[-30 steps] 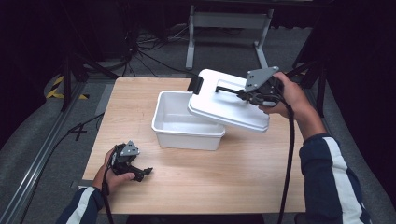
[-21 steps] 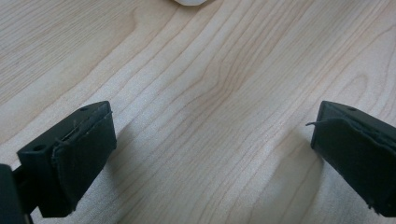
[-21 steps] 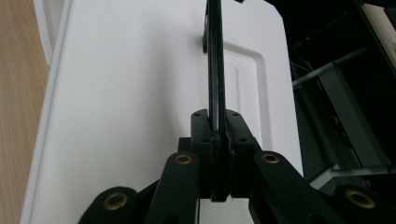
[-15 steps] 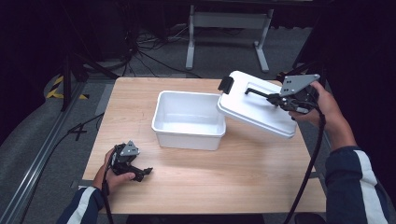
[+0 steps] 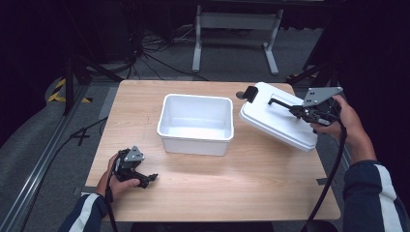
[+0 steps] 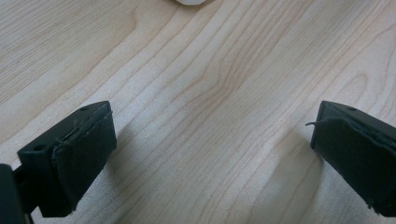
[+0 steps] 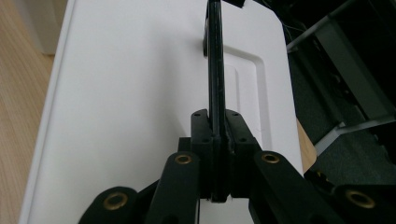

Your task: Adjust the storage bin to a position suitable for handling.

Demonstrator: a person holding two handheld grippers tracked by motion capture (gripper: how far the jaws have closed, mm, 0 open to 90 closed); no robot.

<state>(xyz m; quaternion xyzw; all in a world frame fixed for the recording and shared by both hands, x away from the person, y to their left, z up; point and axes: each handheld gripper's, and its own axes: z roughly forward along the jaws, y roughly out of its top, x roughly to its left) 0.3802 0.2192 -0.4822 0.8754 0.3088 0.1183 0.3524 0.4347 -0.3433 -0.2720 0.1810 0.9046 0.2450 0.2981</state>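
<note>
White lid (image 5: 278, 121) with a black handle (image 7: 215, 60): I carry it tilted at the right edge of the wooden table (image 5: 212, 188), to the right of the white plastic bin (image 5: 196, 123) and apart from it; a black latch (image 5: 250, 93) hangs at its far left corner. My right gripper (image 5: 296, 110) pinches the thin handle, jaws pressed together on it, as the right gripper view shows along the lid's plain white top. No brand, label or writing can be read on lid, bin or grippers. Compared with a second ago, the lid, which then overlapped the bin's right rim, has moved rightward and lower, clear of the bin, and my right hand (image 5: 345, 125) has gone with it. The bin stands open and unmoved at the table's middle. My left gripper (image 5: 140, 176) rests on the table at the near left, unchanged, jaws spread wide over bare wood.
</note>
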